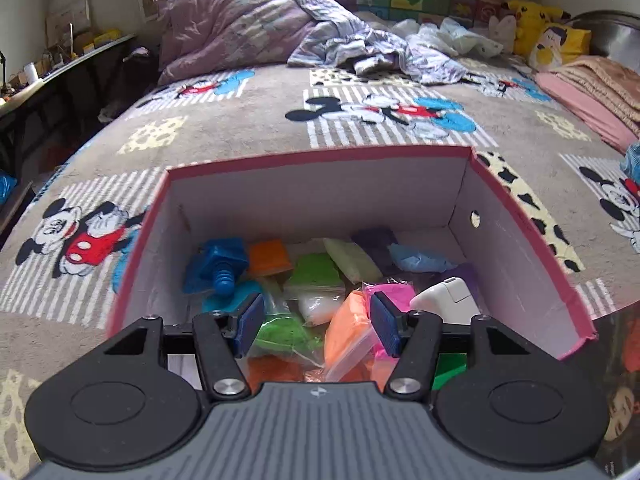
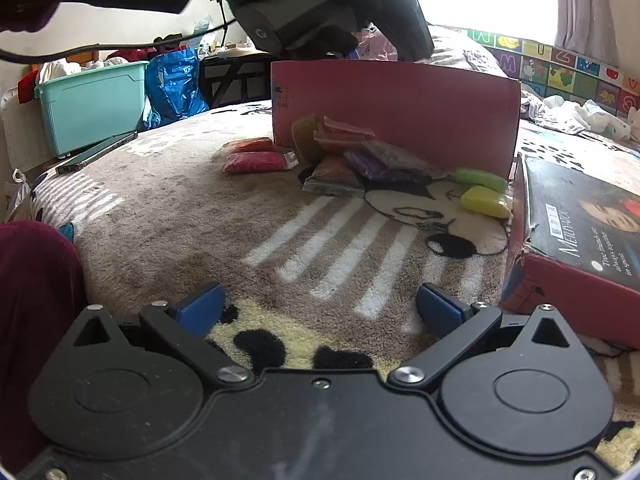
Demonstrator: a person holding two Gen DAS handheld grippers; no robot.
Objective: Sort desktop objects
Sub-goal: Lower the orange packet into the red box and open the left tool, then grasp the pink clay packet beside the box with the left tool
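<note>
A pink open box (image 1: 524, 216) stands on the bed and holds several coloured clay bags, a blue toy bolt (image 1: 220, 262) and a white charger (image 1: 444, 298). My left gripper (image 1: 318, 326) hangs open over the box's near side, above an orange bag (image 1: 346, 330), holding nothing. In the right wrist view the same box (image 2: 396, 108) stands farther off, with several clay bags against its wall: red (image 2: 256, 161), purple (image 2: 370, 166), green (image 2: 480, 178), yellow (image 2: 486, 201). My right gripper (image 2: 320, 308) is wide open, low over the blanket, empty.
The box lid (image 2: 576, 240) lies to the right of my right gripper. A phone (image 2: 96, 153) lies at the bed's left edge, with a teal bin (image 2: 92, 104) and a blue bag (image 2: 174, 80) behind. Quilts and clothes (image 1: 360, 48) are piled at the far end of the bed.
</note>
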